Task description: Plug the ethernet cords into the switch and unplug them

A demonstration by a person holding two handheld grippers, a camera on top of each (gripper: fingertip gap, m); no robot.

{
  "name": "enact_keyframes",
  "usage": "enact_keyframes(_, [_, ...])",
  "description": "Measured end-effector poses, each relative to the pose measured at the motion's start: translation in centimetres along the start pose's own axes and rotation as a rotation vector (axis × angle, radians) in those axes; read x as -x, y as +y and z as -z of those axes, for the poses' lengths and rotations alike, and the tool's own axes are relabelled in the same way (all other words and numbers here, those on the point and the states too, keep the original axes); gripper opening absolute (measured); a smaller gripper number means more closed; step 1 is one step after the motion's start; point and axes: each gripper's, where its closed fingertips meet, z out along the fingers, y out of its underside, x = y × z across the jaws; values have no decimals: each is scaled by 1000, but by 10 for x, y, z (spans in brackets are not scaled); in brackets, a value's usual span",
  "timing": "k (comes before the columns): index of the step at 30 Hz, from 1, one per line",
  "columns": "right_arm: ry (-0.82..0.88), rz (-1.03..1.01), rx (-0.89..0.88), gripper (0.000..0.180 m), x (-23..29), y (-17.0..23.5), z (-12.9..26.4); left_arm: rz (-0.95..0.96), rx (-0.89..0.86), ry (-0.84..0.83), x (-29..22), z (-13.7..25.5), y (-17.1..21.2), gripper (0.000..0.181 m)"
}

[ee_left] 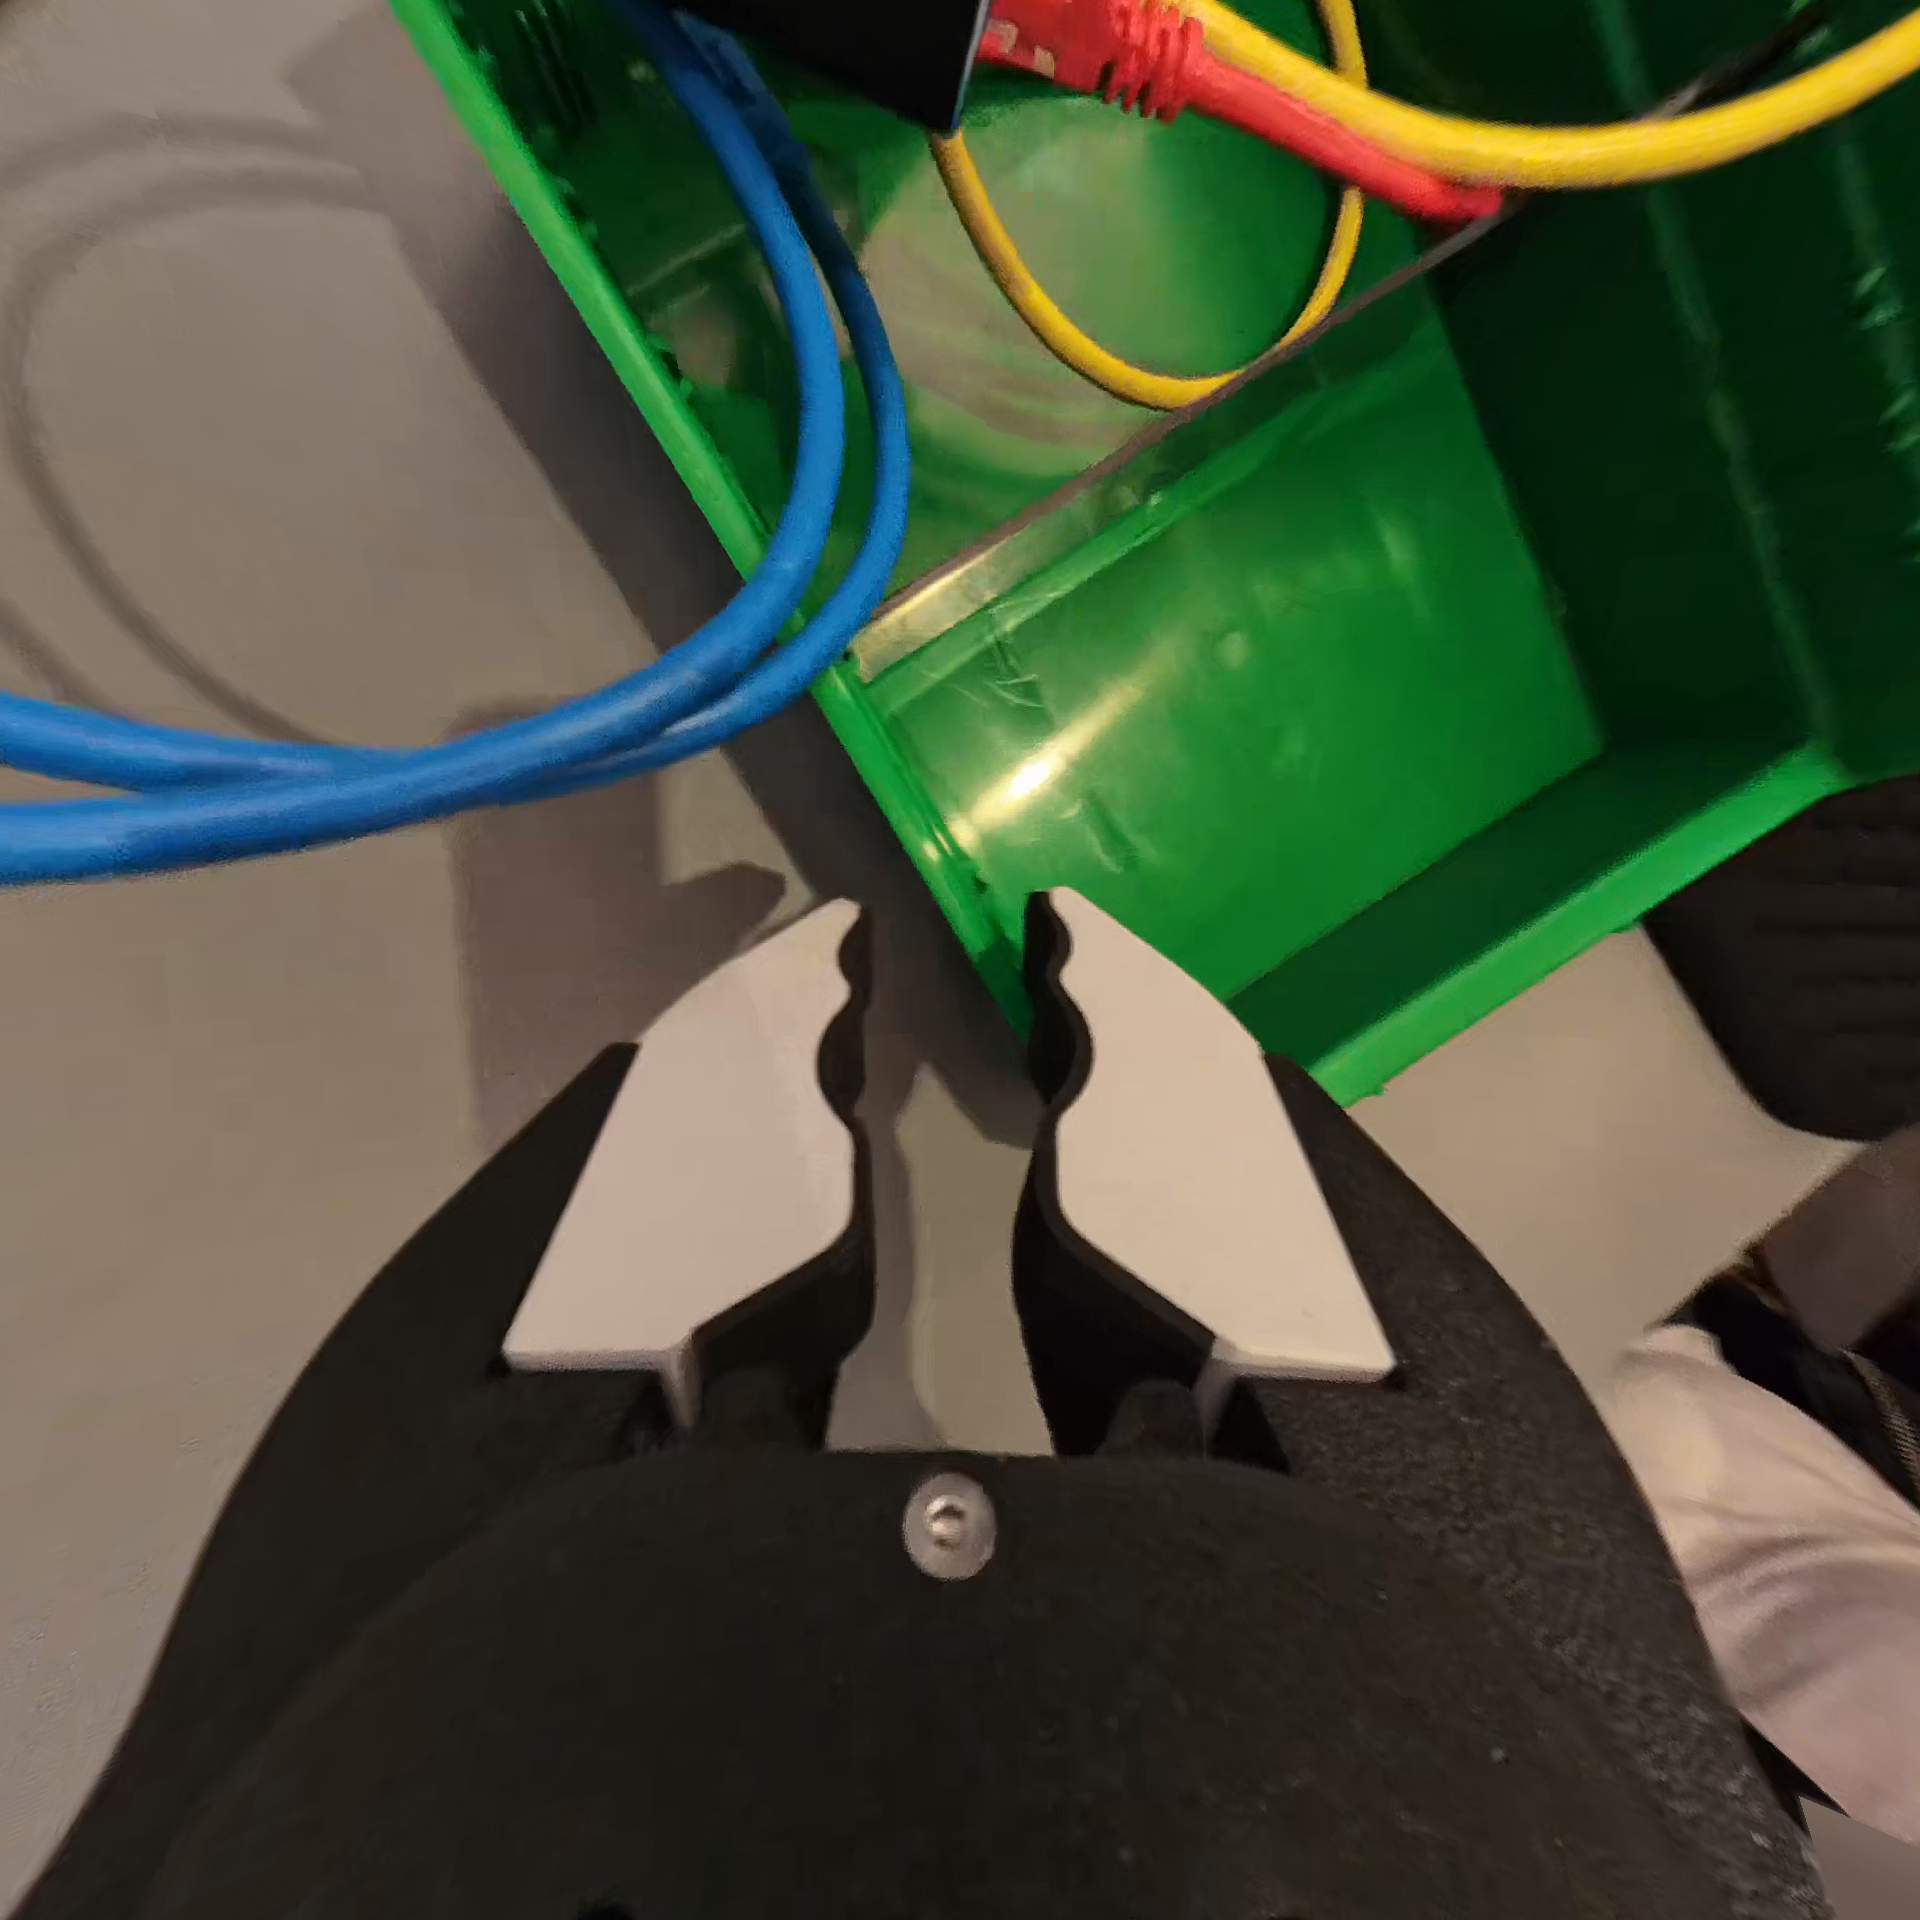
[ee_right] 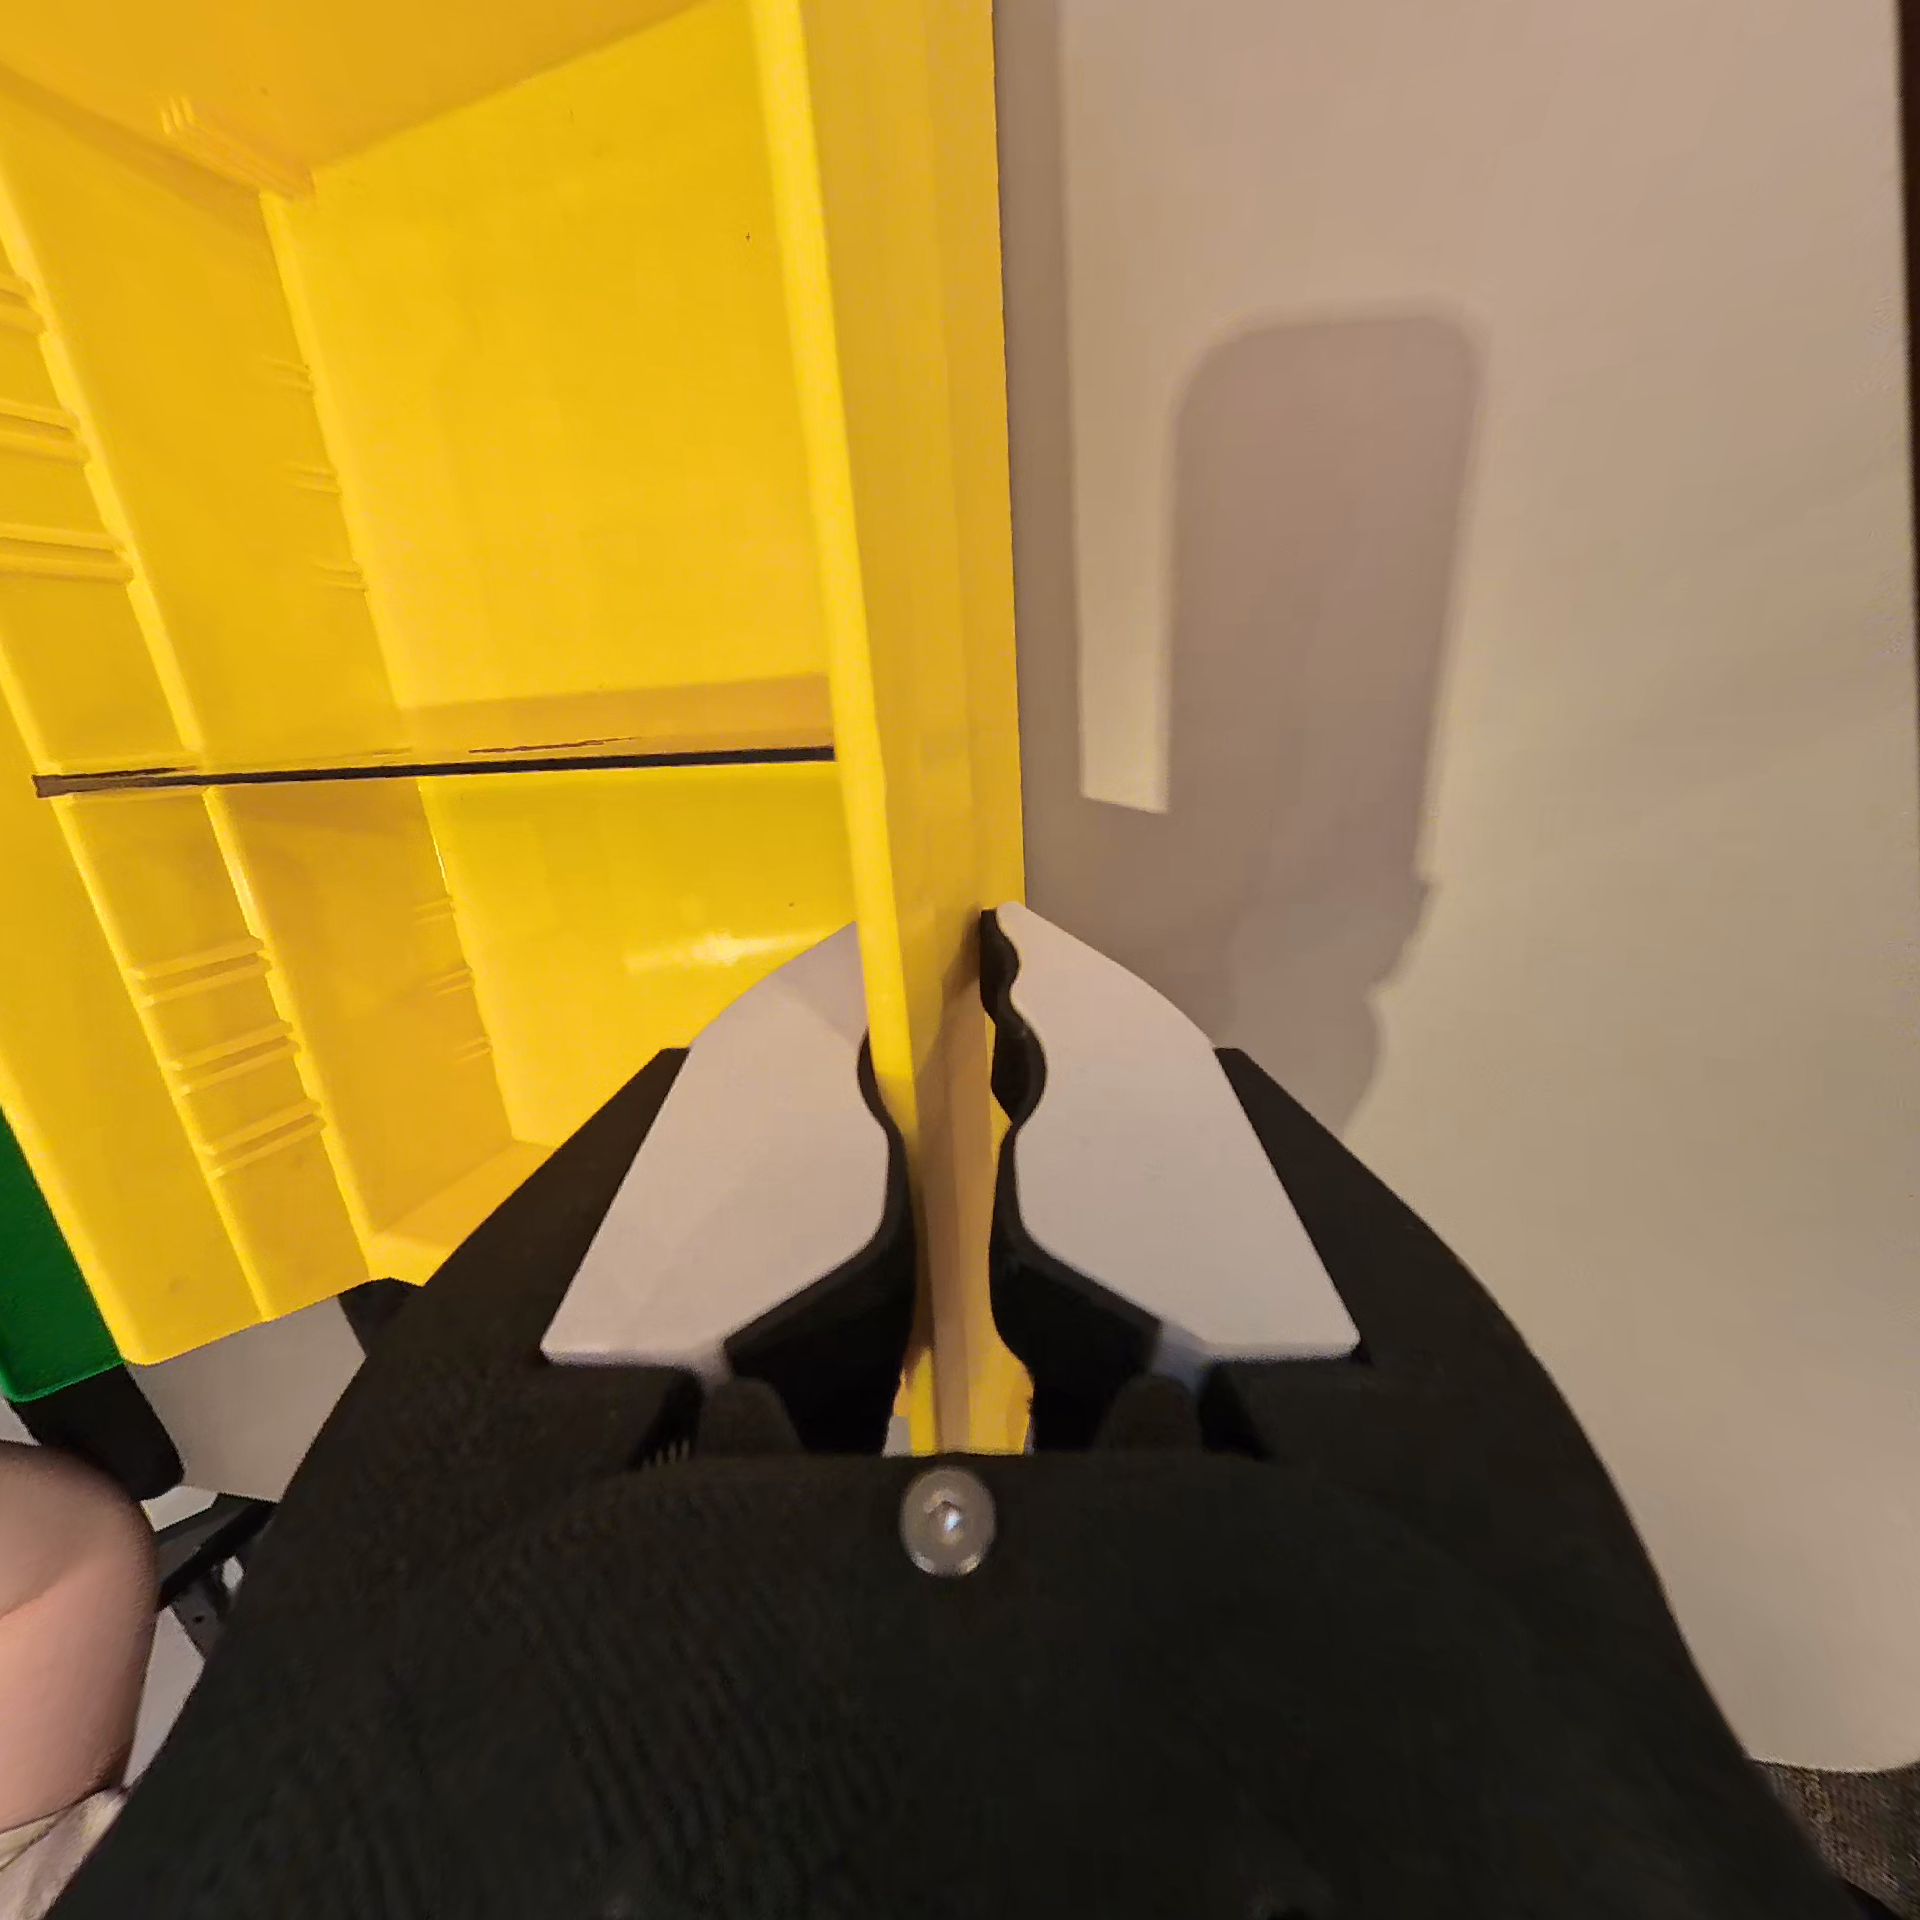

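A green bin point(ee_left: 1351, 779) with a clear divider holds a looped yellow cord point(ee_left: 1049, 312) and a red cord point(ee_left: 1226, 94). The red cord's plug end lies by a black box point(ee_left: 831, 52) at the top edge; I cannot tell whether it is plugged in. Two blue cords point(ee_left: 416, 769) hang over the bin's left wall onto the table. My left gripper point(ee_left: 948, 909) is open, with the bin's near corner wall between its fingers, close to the right one. My right gripper point(ee_right: 925, 925) is shut on the right wall of an empty yellow bin point(ee_right: 540, 468).
The bins stand on a pale table point(ee_right: 1558, 520). The green bin's edge point(ee_right: 42, 1299) shows left of the yellow bin. A person's hand point(ee_right: 52, 1579) is at the lower left, and a light sleeve point(ee_left: 1766, 1538) and a dark object point(ee_left: 1818, 956) are at the right. Tip to tip, the grippers are about 50 cm apart.
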Motion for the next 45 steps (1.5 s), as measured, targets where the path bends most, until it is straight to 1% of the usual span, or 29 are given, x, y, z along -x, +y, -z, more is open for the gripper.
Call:
enact_keyframes(1, [-1,-2,-1,11,2,0,0,33,2,58,3,2,3,15])
enact_keyframes(2, [-2,-2,-3,11,4,-1,-1,65,3,107,8,5,5,9])
enact_keyframes(5, [-4,2,-7,12,12,-3,-3,124,-7,163,32,13,13,9])
enact_keyframes(7, [-9,7,-2,12,19,-5,-7,174,-9,142,52,19,19,7])
enact_keyframes(10, [-23,23,10,12,36,-8,-16,201,-40,16,93,30,29,4])
enact_keyframes(12, [-28,44,12,12,50,-11,-21,248,-48,21,111,38,41,4])
enact_keyframes(16, [-37,90,32,12,76,-13,-32,357,-103,110,138,50,59,8])
enact_keyframes(21, [-56,132,56,13,109,-10,-43,436,-182,130,172,63,76,10])
enact_keyframes(25, [-62,148,74,13,130,-4,-50,550,-255,161,195,74,90,12])
enact_keyframes(29, [-59,150,72,13,145,0,-55,617,-280,130,214,87,112,11])
enact_keyframes(33, [-57,174,74,13,159,6,-59,640,-271,143,218,94,128,11])
enact_keyframes(39, [-37,220,85,11,169,12,-62,692,-317,152,227,99,136,12])
enact_keyframes(45, [-59,175,79,12,163,4,-61,731,-349,153,234,105,147,13])
